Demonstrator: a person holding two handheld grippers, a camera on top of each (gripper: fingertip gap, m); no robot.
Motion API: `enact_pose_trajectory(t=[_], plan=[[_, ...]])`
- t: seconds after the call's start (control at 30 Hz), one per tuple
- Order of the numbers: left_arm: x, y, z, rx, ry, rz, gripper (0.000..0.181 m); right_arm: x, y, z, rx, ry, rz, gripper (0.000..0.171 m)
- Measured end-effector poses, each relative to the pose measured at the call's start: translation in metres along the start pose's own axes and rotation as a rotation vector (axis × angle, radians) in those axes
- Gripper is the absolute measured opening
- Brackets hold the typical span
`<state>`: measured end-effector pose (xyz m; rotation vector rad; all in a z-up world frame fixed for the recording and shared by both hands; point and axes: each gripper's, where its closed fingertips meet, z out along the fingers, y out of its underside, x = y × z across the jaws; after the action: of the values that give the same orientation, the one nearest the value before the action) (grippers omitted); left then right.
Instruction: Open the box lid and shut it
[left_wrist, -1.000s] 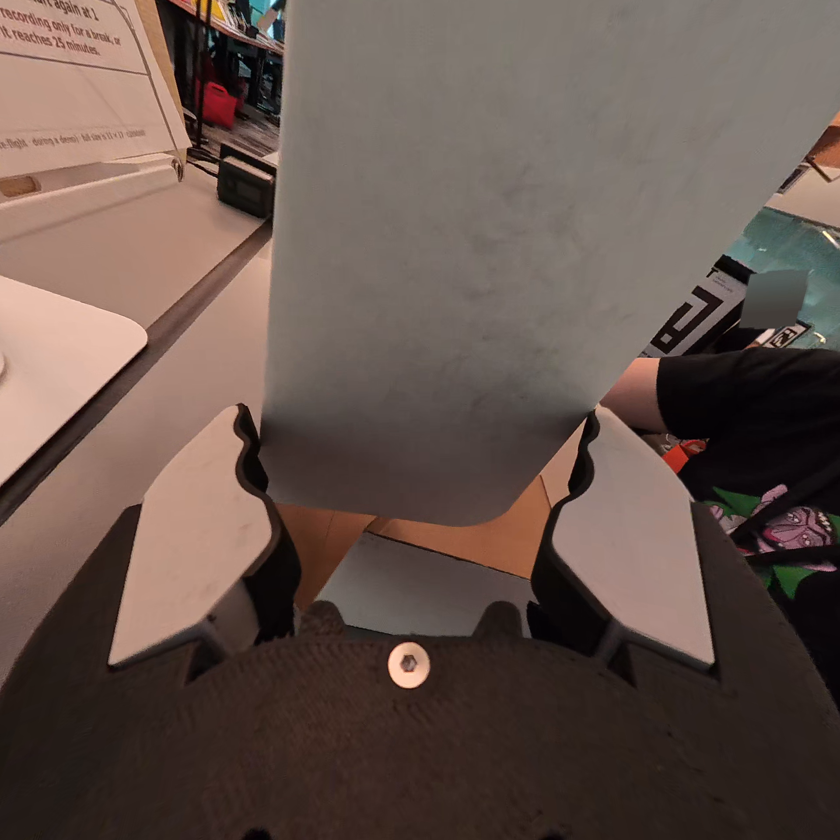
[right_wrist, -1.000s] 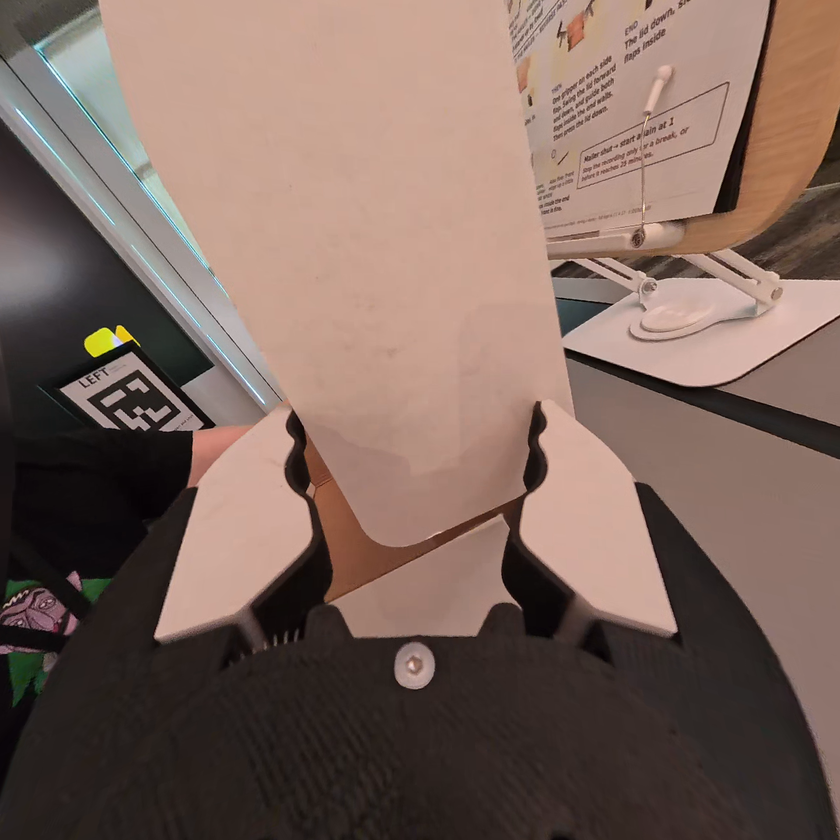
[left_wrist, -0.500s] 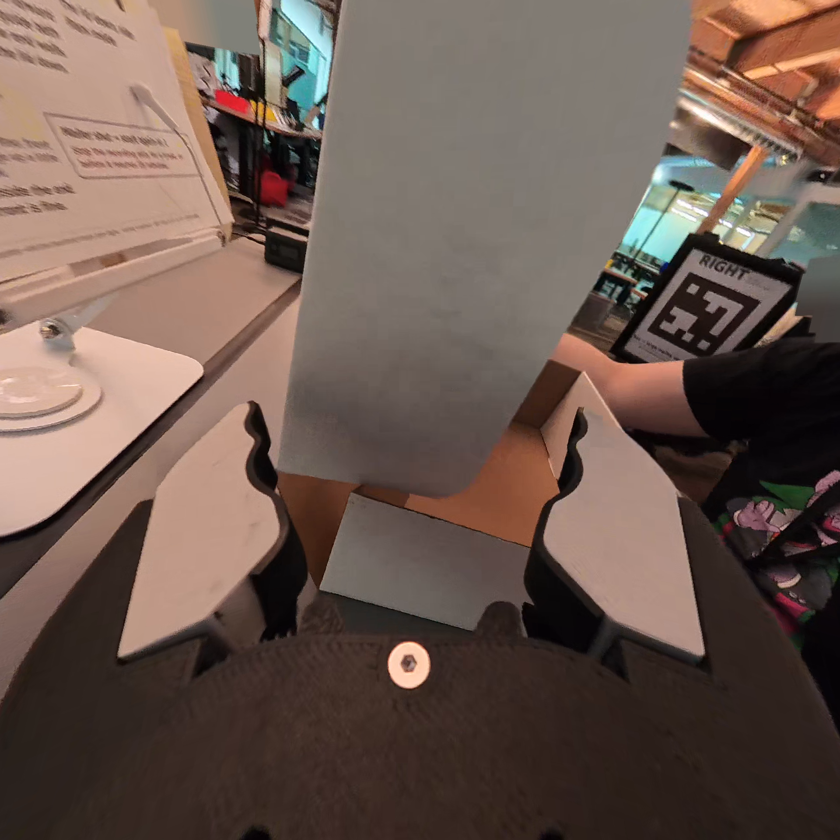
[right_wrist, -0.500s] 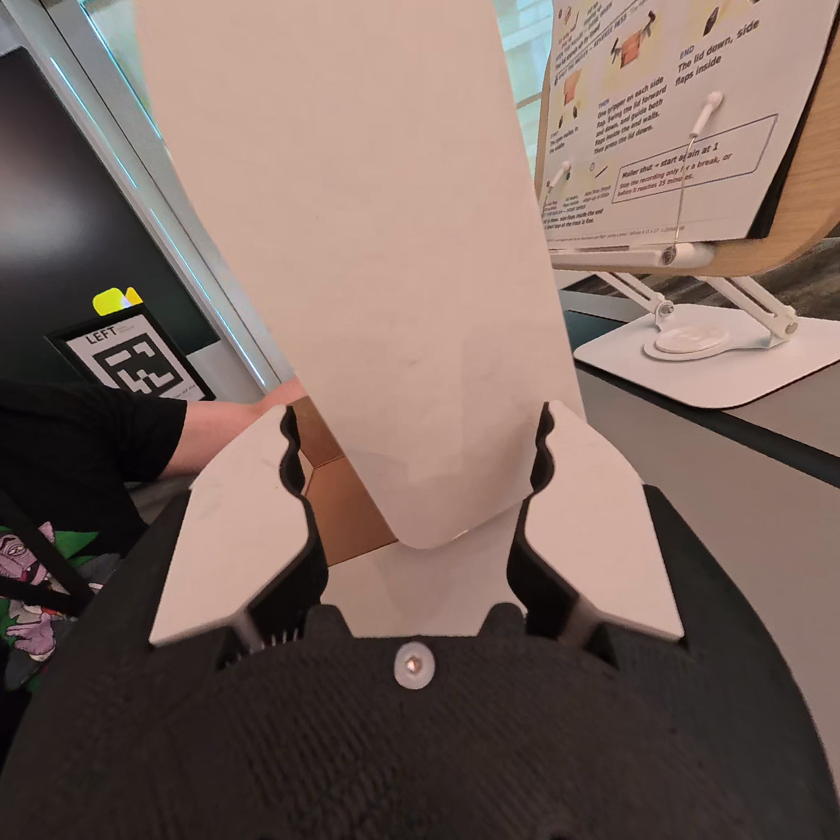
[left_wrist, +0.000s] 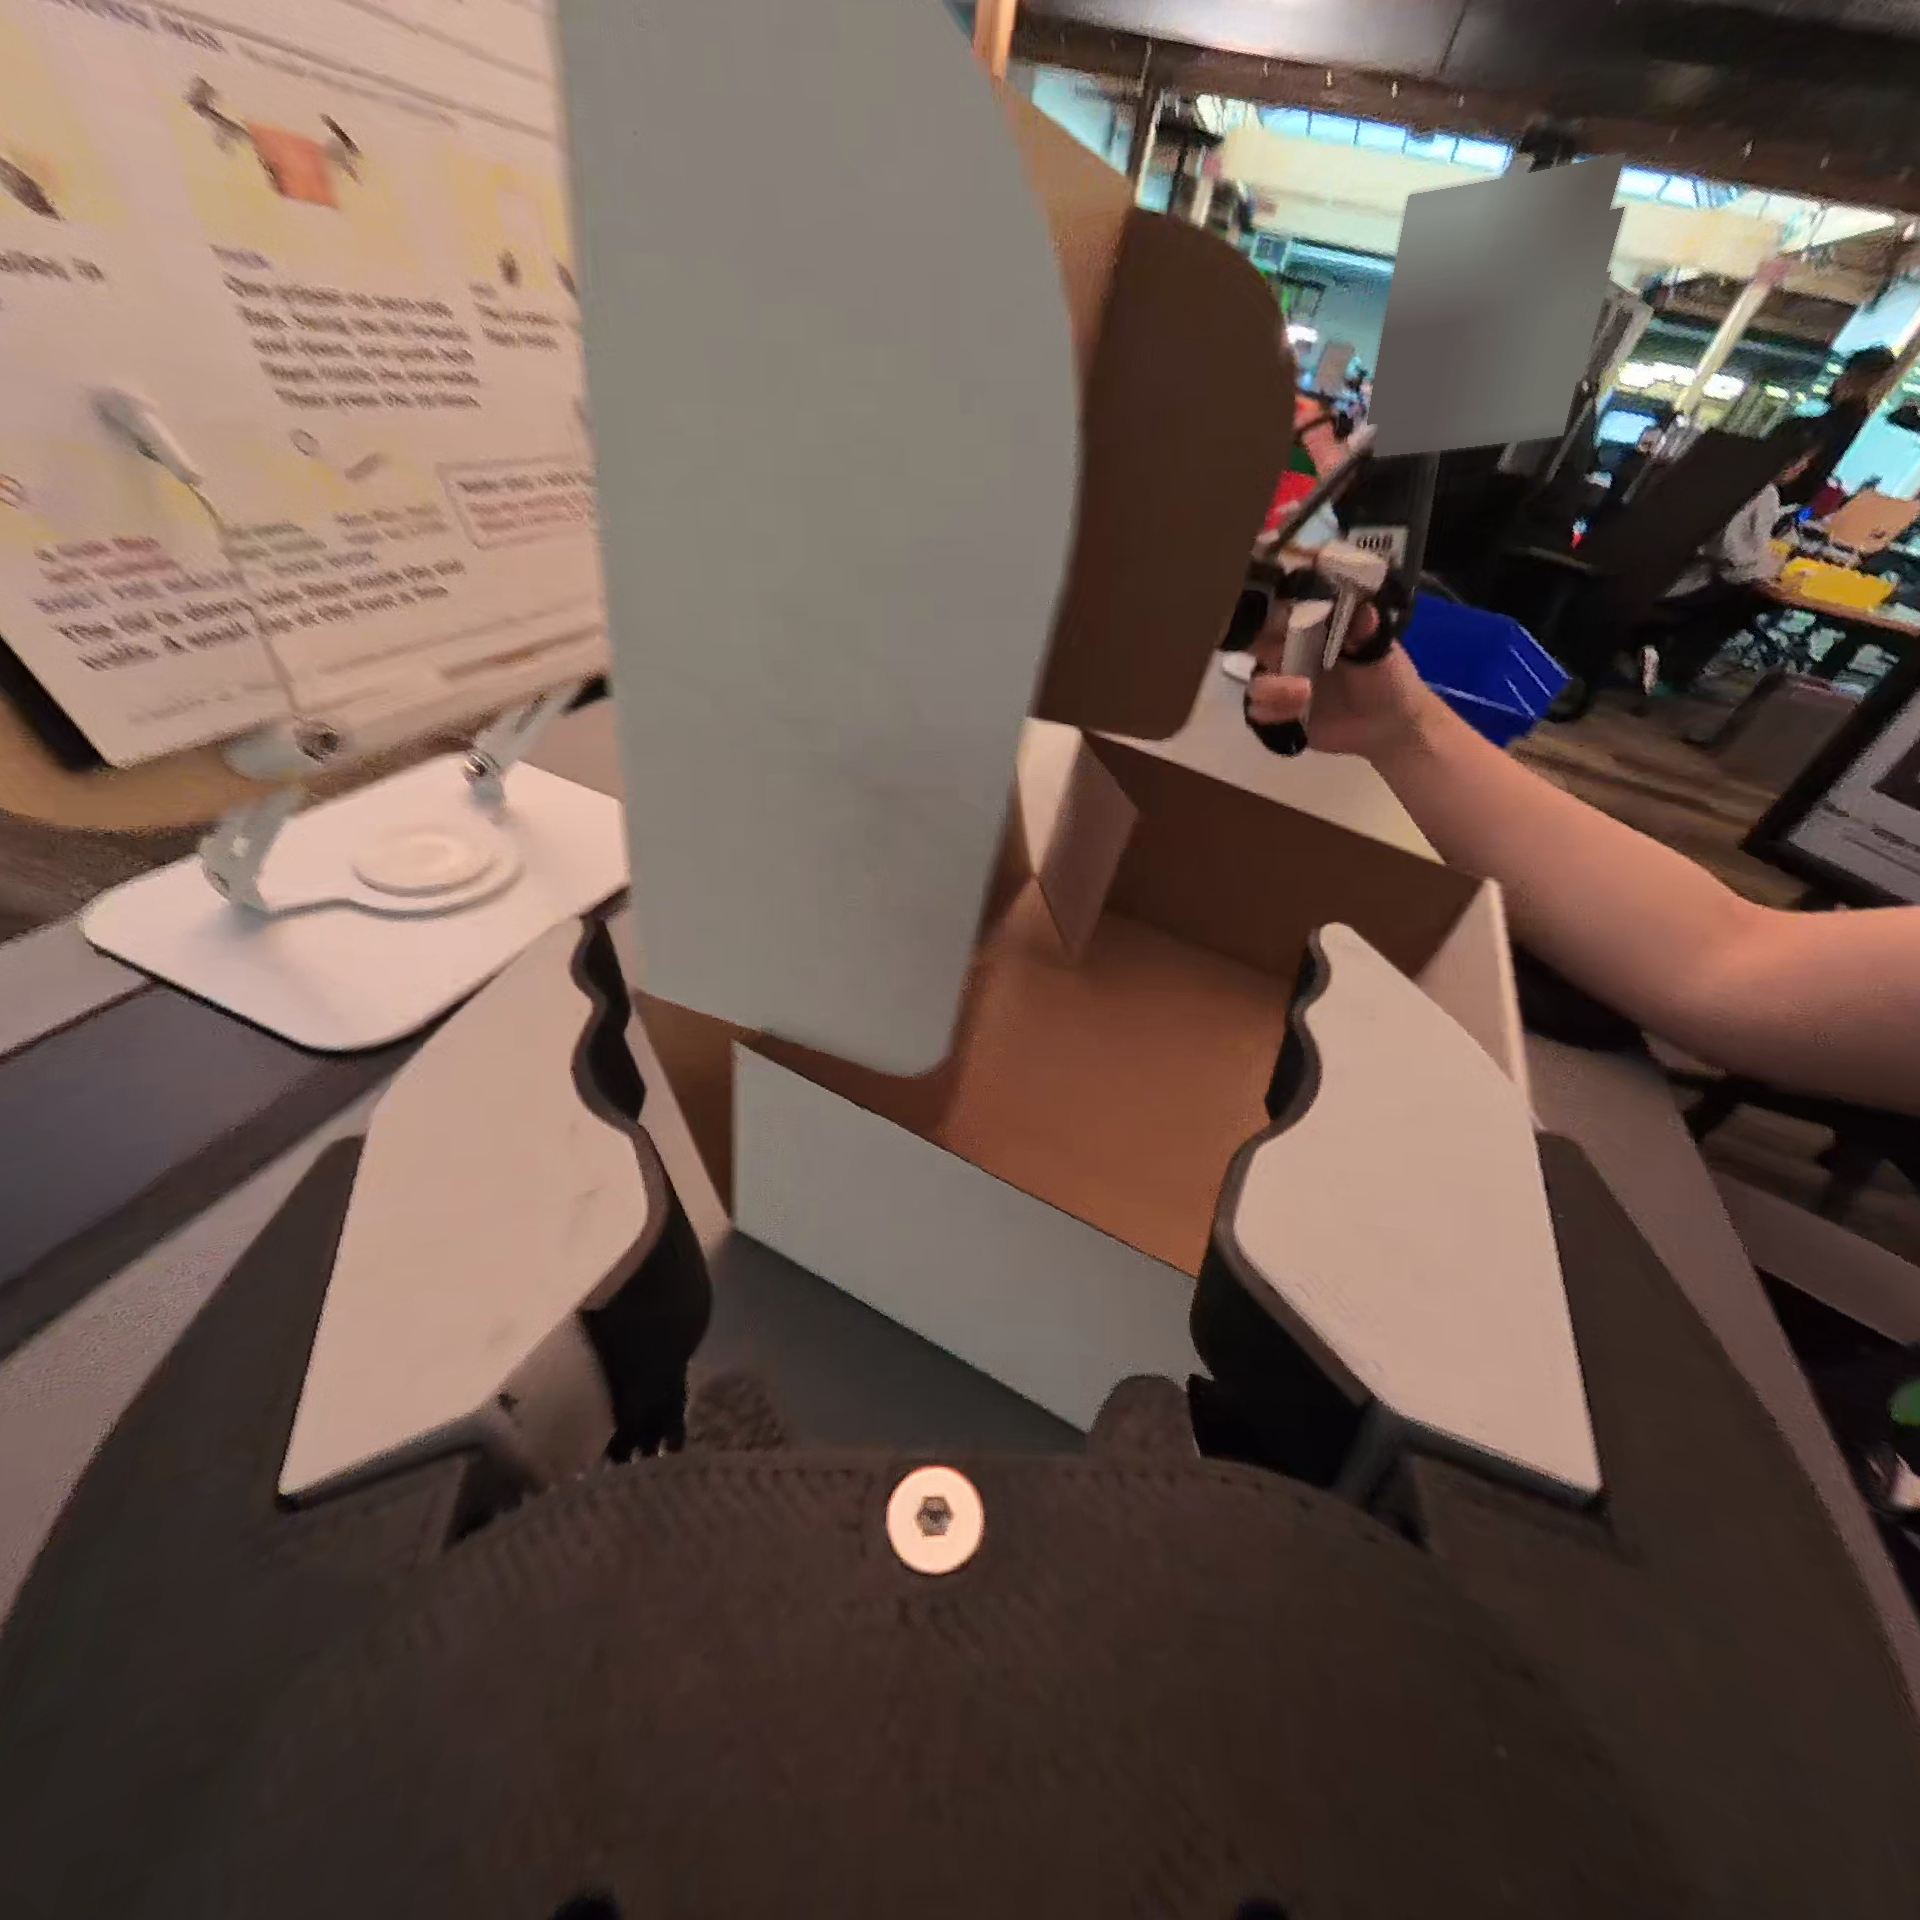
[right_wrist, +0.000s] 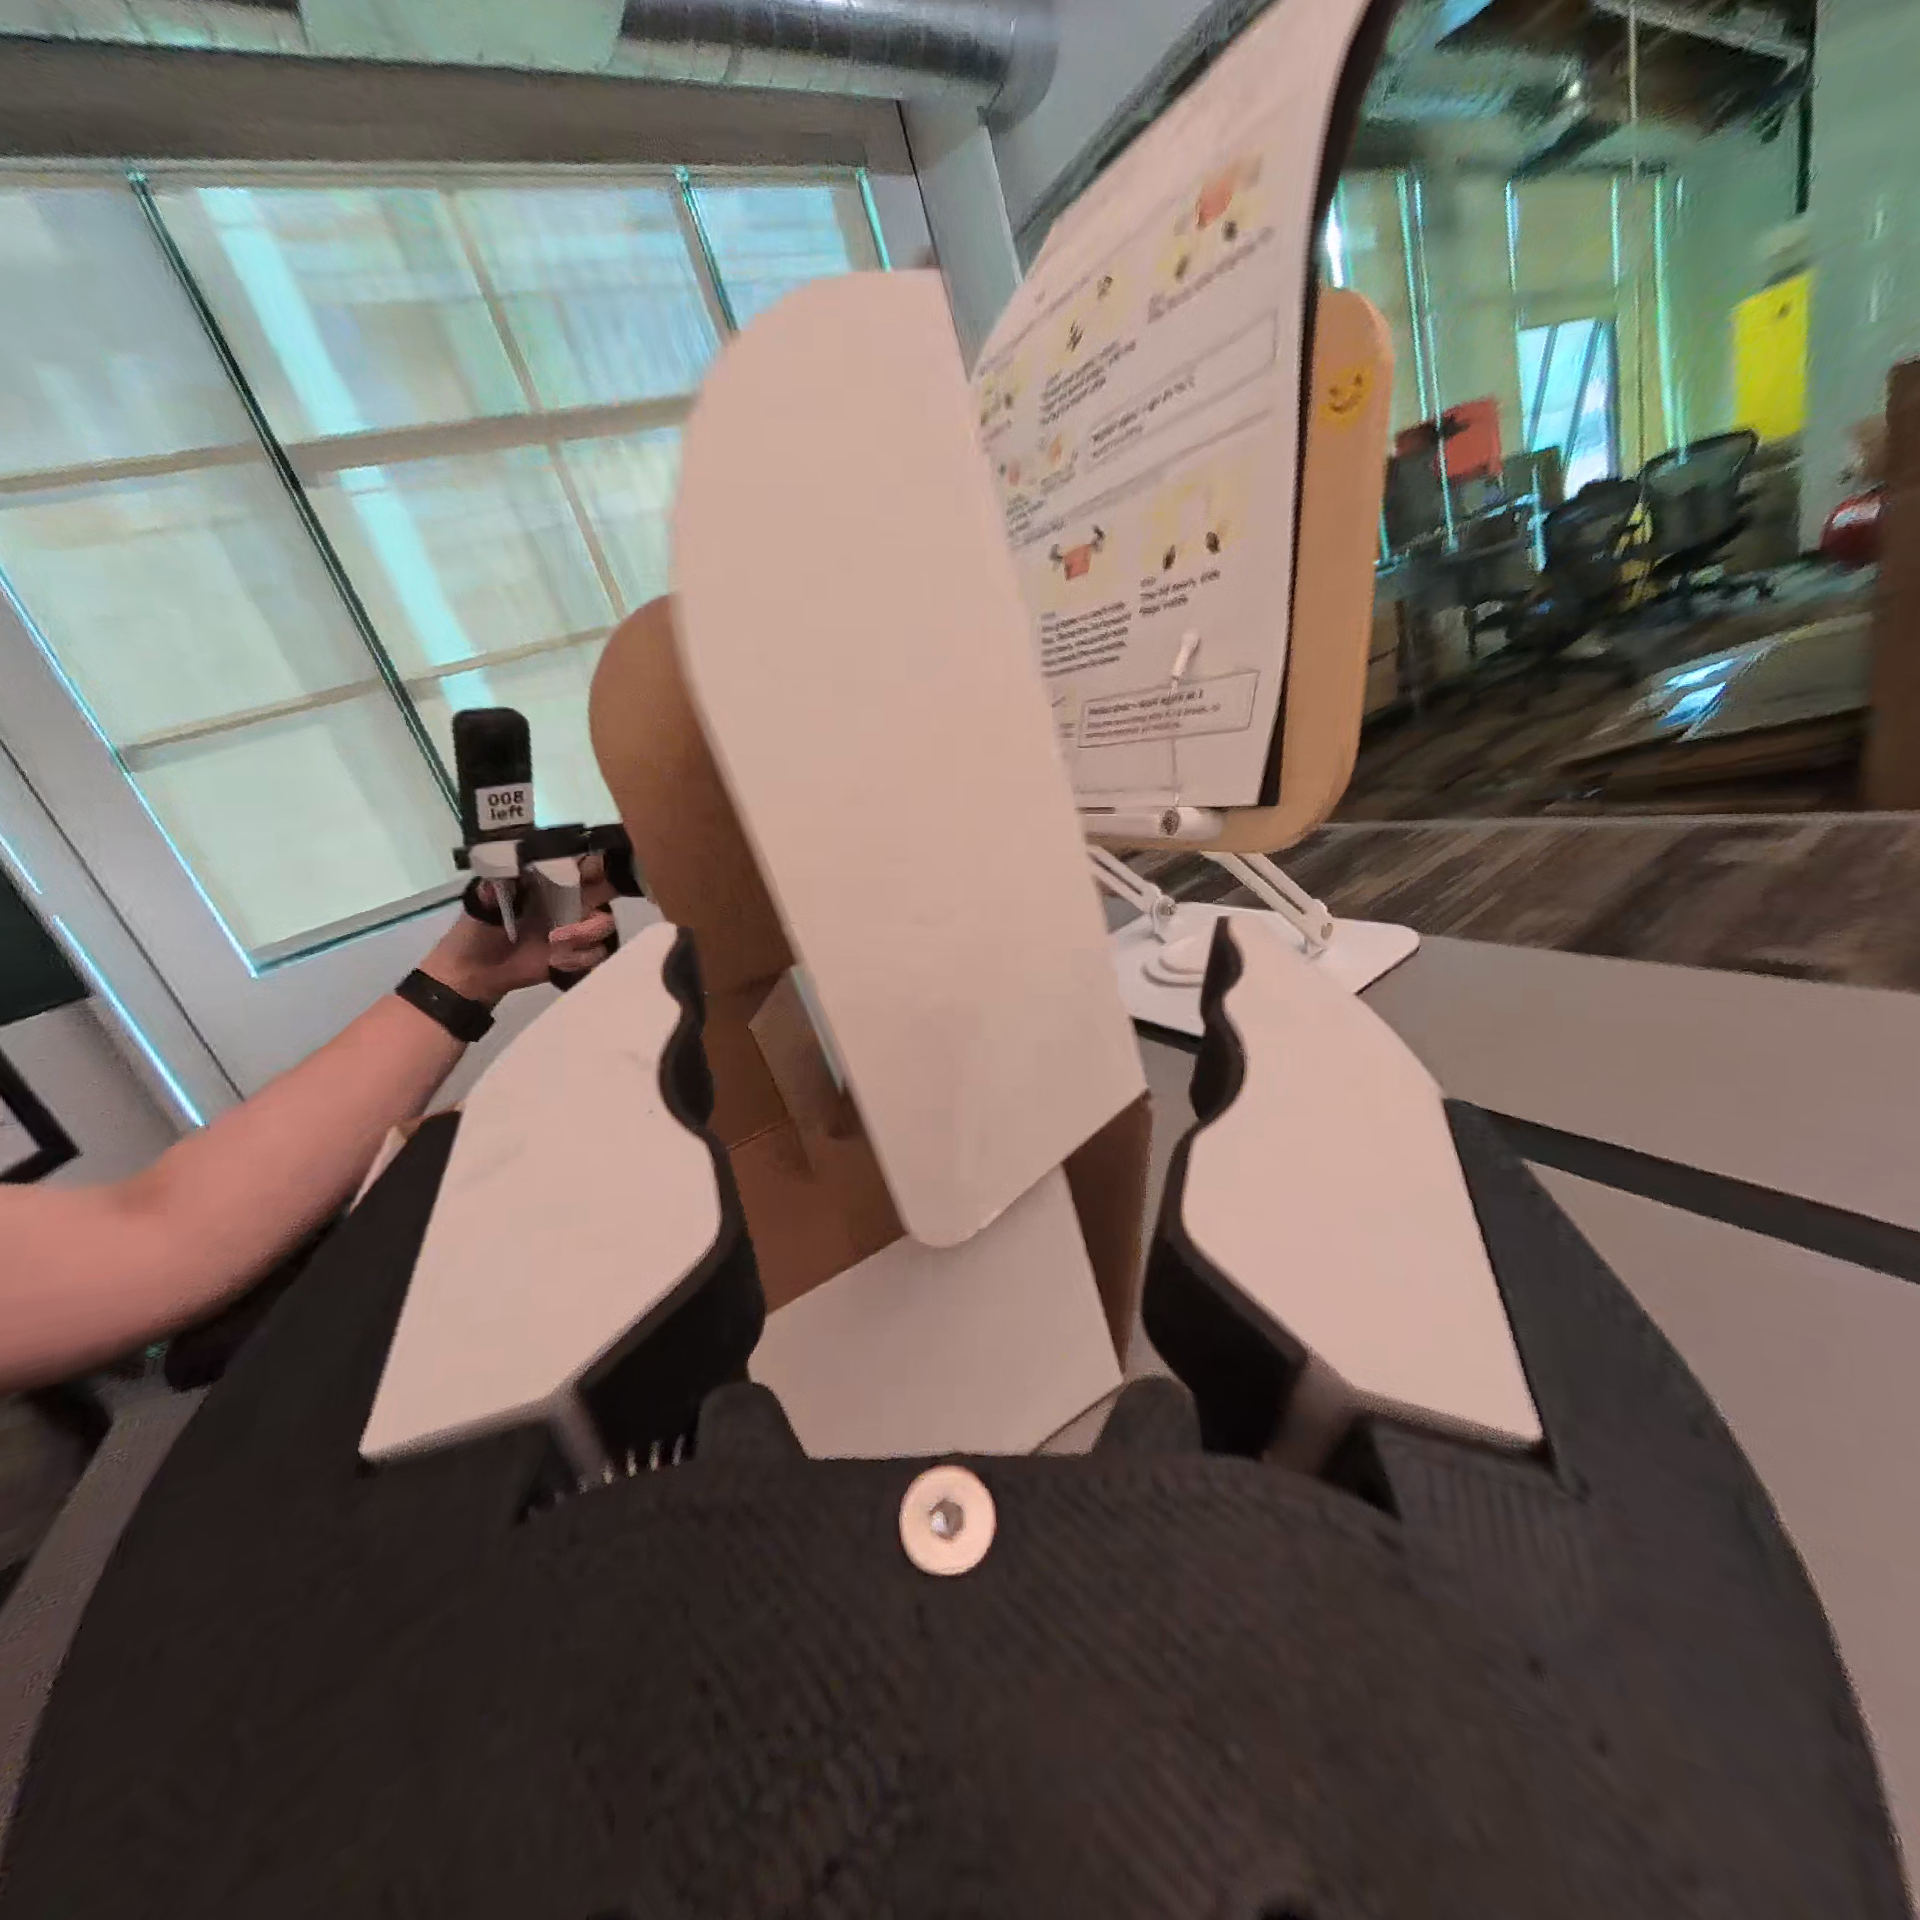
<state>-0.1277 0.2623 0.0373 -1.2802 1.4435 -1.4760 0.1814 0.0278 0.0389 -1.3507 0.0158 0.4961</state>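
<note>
The white cardboard mailer box (left_wrist: 966, 1236) with a brown inside is sitting open on the grey counter (right_wrist: 1714, 1081), its lid raised and its two rounded side flaps (left_wrist: 831, 540) standing upright, one just ahead of each gripper. The left gripper (left_wrist: 945, 1049) and right gripper (right_wrist: 945, 1039) are both spreading wide and holding nothing, each lined up on its own flap. The opening step looks done; closing is probably next, calling for each gripper to take a flap, swing the lid forward and guide both flaps inside the walls
</note>
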Motion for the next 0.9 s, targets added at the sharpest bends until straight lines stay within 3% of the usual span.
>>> enact_pose_trajectory(t=[0.17,0.37,0.43,0.57,0.7,0.9], plan=[[0.055,0.039,-0.016,-0.064,-0.004,-0.033,0.117,-0.068,0.021,-0.023,-0.108,0.044,-0.219,0.093],[0.109,0.119,-0.023,-0.193,-0.174,0.034,0.118,-0.157,0.079,-0.054,-0.158,0.108,-0.447,0.092],[0.123,0.131,-0.017,-0.173,-0.165,0.009,0.117,-0.162,0.107,-0.057,-0.233,0.145,-0.502,0.084],[0.119,0.149,-0.009,-0.243,-0.203,-0.028,0.100,-0.159,0.139,-0.053,-0.324,0.163,-0.469,0.071],[0.119,0.155,-0.001,-0.300,-0.217,-0.028,0.082,-0.150,0.148,-0.046,-0.401,0.178,-0.456,0.063],[0.106,0.156,0.011,-0.330,-0.287,-0.020,0.079,-0.131,0.148,-0.038,-0.462,0.200,-0.437,0.055]])
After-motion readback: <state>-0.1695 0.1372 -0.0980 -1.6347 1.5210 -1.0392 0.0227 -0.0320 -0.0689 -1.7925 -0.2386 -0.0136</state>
